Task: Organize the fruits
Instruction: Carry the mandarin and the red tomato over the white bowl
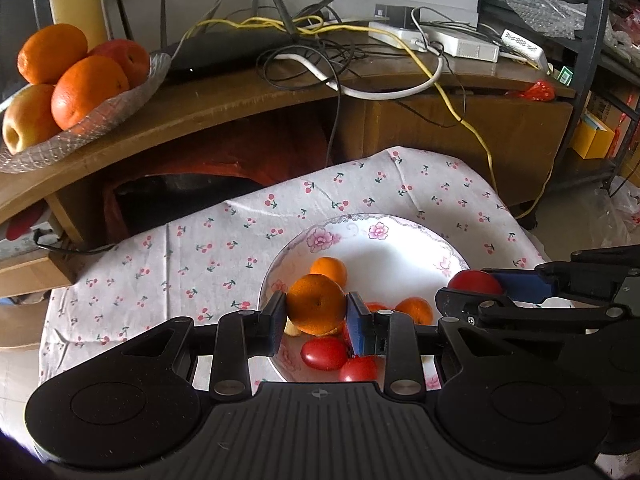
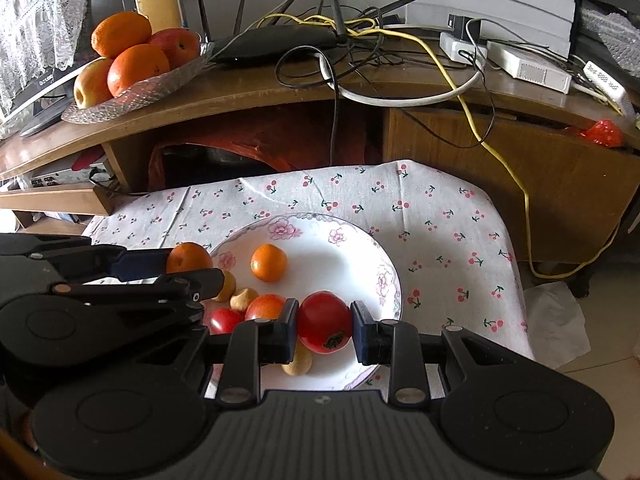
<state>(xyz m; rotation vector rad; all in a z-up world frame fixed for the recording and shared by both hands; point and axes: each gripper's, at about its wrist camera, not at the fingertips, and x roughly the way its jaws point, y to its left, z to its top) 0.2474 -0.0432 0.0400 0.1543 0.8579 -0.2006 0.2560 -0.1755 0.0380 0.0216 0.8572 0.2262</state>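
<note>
Left wrist view: the left gripper (image 1: 316,312) holds an orange (image 1: 316,308) clamped between its jaws, above the near rim of the floral plate (image 1: 400,248).

Right wrist view: the right gripper (image 2: 325,326) jaws grip a tomato (image 2: 325,322) over the plate's near half; another orange (image 2: 269,263) lies at the plate's centre.

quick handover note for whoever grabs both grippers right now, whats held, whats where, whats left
Left gripper: shut on a round orange tangerine, above the white floral-rimmed plate.
Right gripper: shut on a round red tomato, also over the plate.
On the plate: another small tangerine, more red tomatoes, small tan pieces.
Done: both fruits gripped.
Left: likely set these two somewhere sorted, then clear the rest. The destination isn't visible.
</note>
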